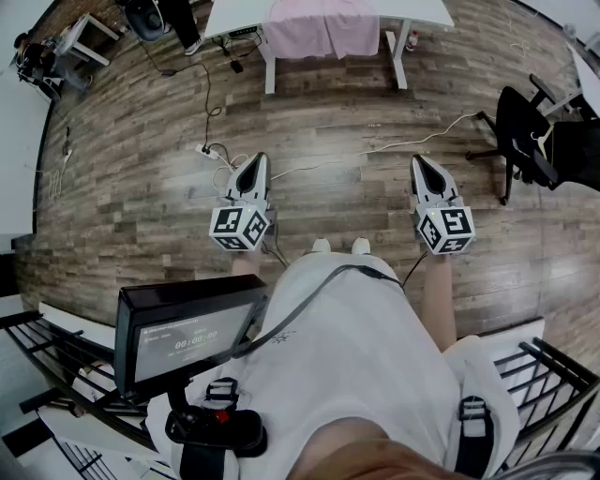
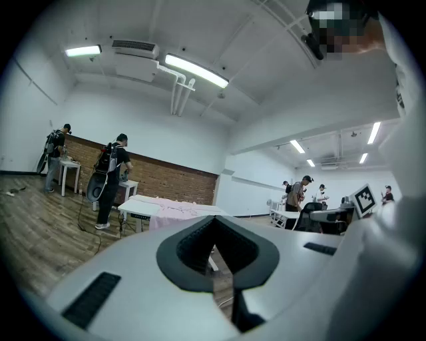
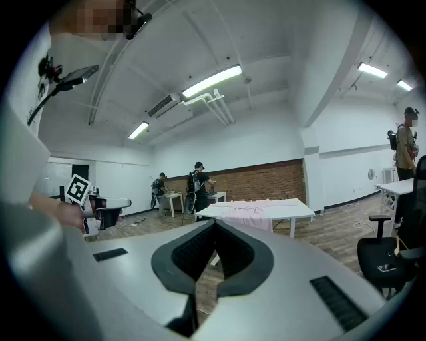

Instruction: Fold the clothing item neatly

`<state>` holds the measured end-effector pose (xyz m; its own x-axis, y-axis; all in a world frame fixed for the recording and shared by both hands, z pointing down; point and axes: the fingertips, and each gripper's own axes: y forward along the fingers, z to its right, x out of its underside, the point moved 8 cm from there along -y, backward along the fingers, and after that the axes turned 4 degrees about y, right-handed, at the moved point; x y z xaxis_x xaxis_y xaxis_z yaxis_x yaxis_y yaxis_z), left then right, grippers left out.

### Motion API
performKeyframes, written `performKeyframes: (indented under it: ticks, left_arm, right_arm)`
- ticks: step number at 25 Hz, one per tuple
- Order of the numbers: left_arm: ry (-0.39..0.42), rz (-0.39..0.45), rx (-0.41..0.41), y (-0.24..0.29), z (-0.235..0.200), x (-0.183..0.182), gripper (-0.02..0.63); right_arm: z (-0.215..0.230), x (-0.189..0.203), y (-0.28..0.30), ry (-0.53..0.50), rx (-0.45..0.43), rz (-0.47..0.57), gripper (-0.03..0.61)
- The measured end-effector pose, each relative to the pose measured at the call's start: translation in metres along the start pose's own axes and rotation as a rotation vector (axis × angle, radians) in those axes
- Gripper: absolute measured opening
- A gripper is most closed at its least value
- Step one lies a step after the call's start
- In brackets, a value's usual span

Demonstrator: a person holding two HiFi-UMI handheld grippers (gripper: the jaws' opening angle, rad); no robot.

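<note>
The pink garment (image 1: 323, 28) lies spread on the white surface (image 1: 422, 11) at the far side of the room, and one part of it hangs over the near edge. It is well apart from both pairs of jaws; nothing touches it.

In the left gripper view the garment (image 2: 174, 212) shows beyond the jaws and a little to their left. In the right gripper view it (image 3: 249, 212) shows beyond the jaws and a little to their right.

The left gripper (image 1: 257, 161) and the right gripper (image 1: 418, 161) are held side by side in front of the person, over the wooden floor (image 1: 141, 141), both pointing roughly level toward the surface. The left gripper's jaws are pressed together with nothing between them, and the right gripper's jaws are likewise closed and empty.

A white cable (image 1: 394, 147) runs across the floor between the grippers and the surface. A black office chair (image 1: 520, 131) stands at the right, near the right gripper.
</note>
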<state>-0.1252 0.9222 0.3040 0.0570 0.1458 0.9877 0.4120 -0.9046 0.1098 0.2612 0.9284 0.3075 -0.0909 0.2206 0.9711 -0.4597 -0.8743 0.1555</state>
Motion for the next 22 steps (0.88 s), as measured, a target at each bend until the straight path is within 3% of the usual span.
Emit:
performKeyframes:
  ticks: [22]
  left_arm:
    - [0.004,0.011,-0.011,-0.004,0.01,-0.001,0.002]
  right_arm:
    - [0.003,0.001,-0.007,-0.002,-0.012,0.003,0.002]
